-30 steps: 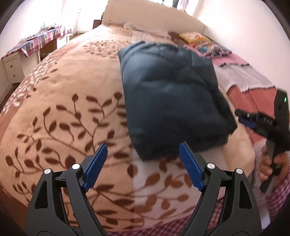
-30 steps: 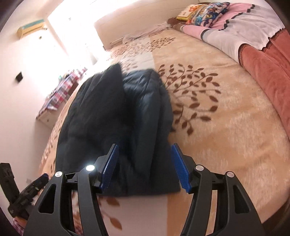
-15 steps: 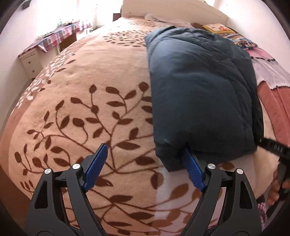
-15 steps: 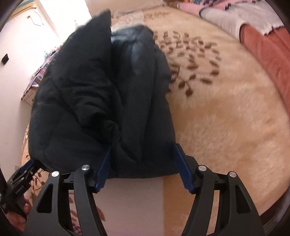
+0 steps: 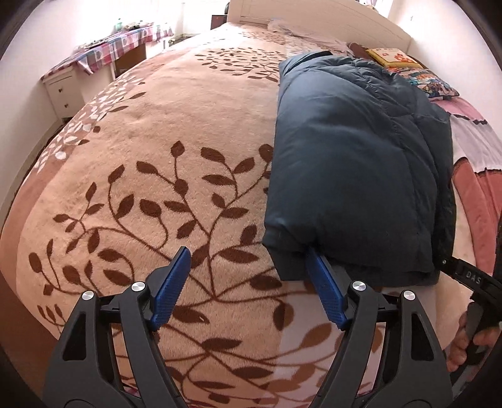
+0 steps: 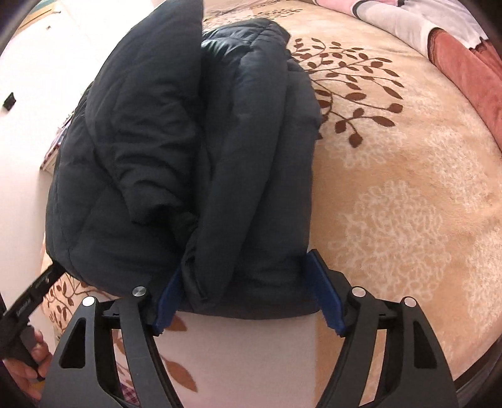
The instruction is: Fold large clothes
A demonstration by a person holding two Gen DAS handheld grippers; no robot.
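The right gripper (image 6: 248,298) has its two blue fingers (image 6: 324,298) on either side of the near end of the dark blue padded jacket (image 6: 194,150). Its jaws are opening, with the thick folded hem between them; the left pad is partly buried in the cloth, and I cannot tell whether either pad is pressing. The left gripper (image 5: 251,292) has its jaws wide and closing. Its right finger (image 5: 326,292) is tucked under the near left corner of the jacket (image 5: 351,163); the other finger stands over bare blanket, so nothing is pinched.

The jacket lies folded lengthwise into a long bundle on the bed, running from near the foot edge toward the headboard (image 5: 313,18), closer to the bed's right side. It looks puffy, soft and light, with a smooth shell that is likely slippery. The filling would spring back, so folds probably will not stay unless pressed. The best hold seems to be the two near corners of the hem, pinching all layers together, deep enough that the shell does not slide out.

Beneath is a plush beige blanket (image 5: 157,175) with brown leaf patterns, likely grippy enough to steady the bundle. Pink bedding (image 6: 464,62) lies along the right edge, cushions (image 5: 417,75) near the headboard, a covered table (image 5: 103,50) beyond the left edge.
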